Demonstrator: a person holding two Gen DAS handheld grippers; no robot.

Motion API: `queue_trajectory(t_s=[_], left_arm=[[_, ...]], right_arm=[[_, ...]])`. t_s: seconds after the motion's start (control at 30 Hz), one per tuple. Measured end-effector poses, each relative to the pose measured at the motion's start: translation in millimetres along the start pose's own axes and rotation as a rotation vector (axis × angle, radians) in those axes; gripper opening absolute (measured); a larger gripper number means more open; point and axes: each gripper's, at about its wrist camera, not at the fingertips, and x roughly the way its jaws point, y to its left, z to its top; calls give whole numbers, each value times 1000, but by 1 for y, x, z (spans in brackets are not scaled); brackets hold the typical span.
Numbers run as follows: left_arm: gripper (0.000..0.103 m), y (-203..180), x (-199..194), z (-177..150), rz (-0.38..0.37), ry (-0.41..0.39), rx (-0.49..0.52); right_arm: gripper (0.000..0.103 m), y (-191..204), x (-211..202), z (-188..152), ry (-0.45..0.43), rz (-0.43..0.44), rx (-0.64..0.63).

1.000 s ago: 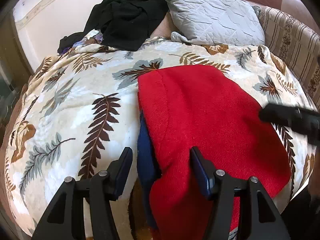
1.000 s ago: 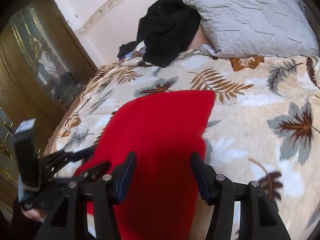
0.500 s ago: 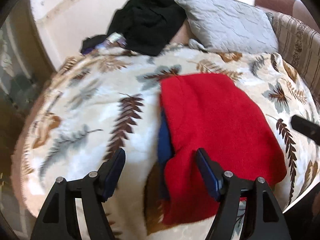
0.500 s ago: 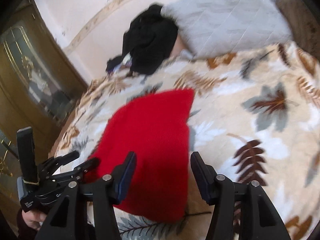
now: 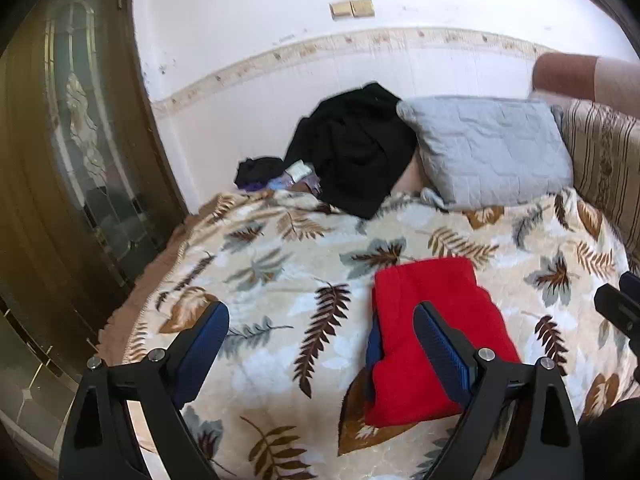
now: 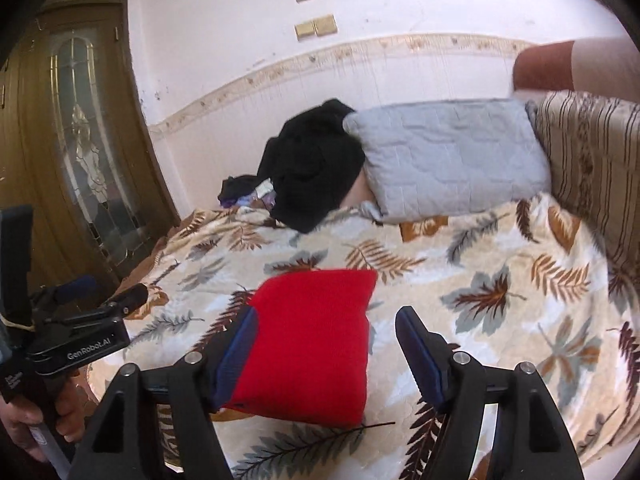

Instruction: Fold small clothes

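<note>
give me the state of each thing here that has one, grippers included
red garment: folded, lying flat on the blanket, not held
black clothes: unfolded, heaped against the wall
grey pillow: propped at the head of the bed
leaf blanket: spread over the bed
door: closed
left gripper: jaws opening, nothing gripped
right gripper: jaws opening, nothing gripped

Home bedroom, leaf-print blanket (image 5: 280, 264) on bed, grey pillow (image 5: 488, 148), carved wooden door (image 5: 80, 152)
</note>
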Motion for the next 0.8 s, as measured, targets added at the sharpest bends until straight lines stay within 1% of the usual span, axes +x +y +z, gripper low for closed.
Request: queue_trajectory(t_s=[0.2,0.4,0.57,0.8], left_arm=[[93,7,-33,11,13,-45,-15],[93,13,-60,18,3,-74,-33],[93,17,-73,22,7,-92,-43],[93,22,-89,27,18,-117,-53]], right_arm=[[75,14,-27,7,-11,-19,-2],[75,24,-46,8,-8,-27,-18],[75,32,-56,9,-9,-23,-25],[75,42,-69,13,-19,-39,-42]])
